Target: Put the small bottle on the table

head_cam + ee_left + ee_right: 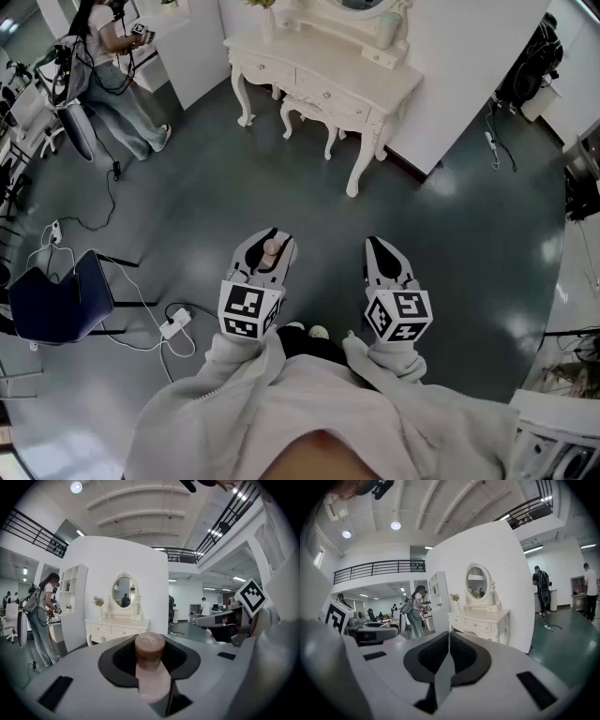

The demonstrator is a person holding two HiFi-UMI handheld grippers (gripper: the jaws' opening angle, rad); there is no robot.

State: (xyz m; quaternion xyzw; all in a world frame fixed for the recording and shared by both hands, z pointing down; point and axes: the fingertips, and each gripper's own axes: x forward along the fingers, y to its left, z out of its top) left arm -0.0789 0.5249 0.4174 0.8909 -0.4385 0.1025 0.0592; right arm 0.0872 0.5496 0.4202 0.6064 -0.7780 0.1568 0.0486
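Item: small bottle [150, 665], pale pink body with a brown, wood-grained cap.
Location: it was clamped in the left gripper [266, 247], cap towards the jaw tips, carried over the dark floor [187, 206] in front of my knees.
Left gripper state: jaws were part-way closed and pressed on the bottle's body below the cap; I saw no gap at the pads.
Right gripper [385, 259]: jaws were together, with nothing between them.
Destination: white counter [291, 52] with mirror, standing against the wall, well apart from the bottle; a stool [309, 111] was tucked under it.
Weight: I judged it light, small enough for one gripper alone.
Stiffness: I judged it rigid; the body showed no denting under the pads.
Surface: it looked smooth and probably slippery, so I rated slow carriage safer.
Fragility: I could not tell glass from plastic and treated it as breakable.
Hold point: the mid-body grip, as taken, seemed right to me; the cap might twist or lift off.
Set-down note: it would need turning base down before I released it.
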